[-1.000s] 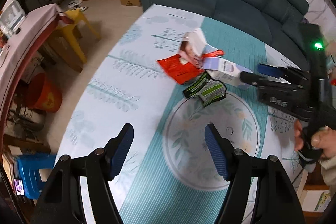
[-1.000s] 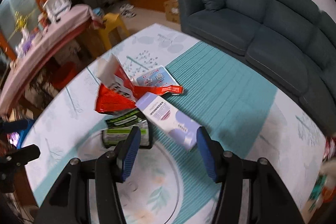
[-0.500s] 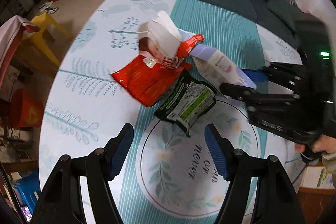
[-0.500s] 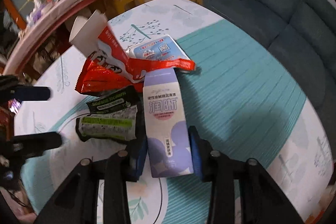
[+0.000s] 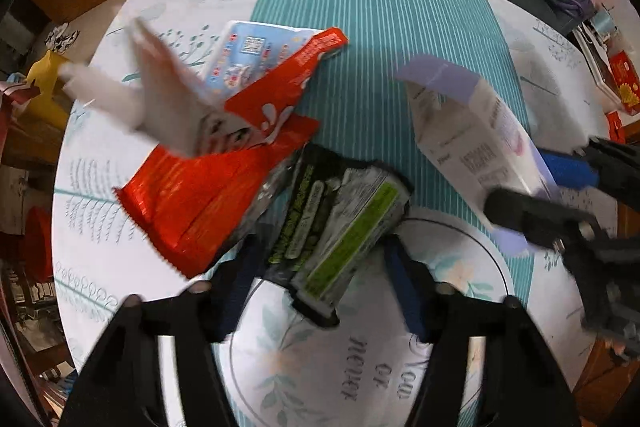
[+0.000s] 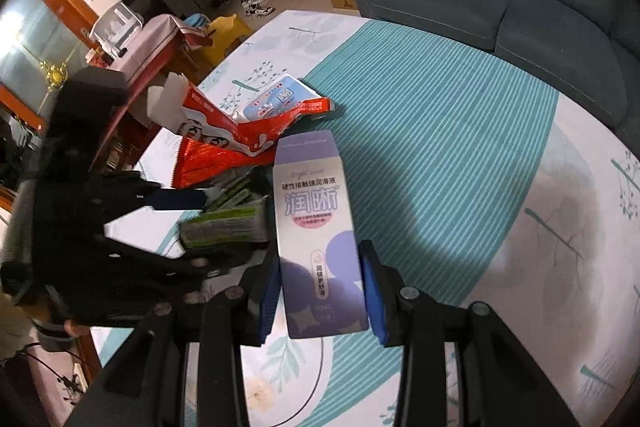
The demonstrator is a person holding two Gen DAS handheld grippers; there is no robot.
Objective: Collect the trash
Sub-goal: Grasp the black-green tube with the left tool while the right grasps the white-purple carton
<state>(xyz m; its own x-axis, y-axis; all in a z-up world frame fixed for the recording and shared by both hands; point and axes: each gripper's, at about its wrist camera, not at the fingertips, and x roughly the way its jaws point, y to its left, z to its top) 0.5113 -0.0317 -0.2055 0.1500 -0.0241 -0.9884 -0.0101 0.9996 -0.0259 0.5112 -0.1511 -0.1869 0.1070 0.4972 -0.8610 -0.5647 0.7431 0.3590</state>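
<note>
The right tool grips the purple box on the bench; the left tool is wide apart around the green wrapper, so squeeze its middle

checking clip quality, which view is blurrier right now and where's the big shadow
Left wrist view: motion-smeared, worst on the white carton flap and left tongs. Right wrist view: sharp, purple box print readable; a broad dark shadow crosses the striped tablecloth.
</note>
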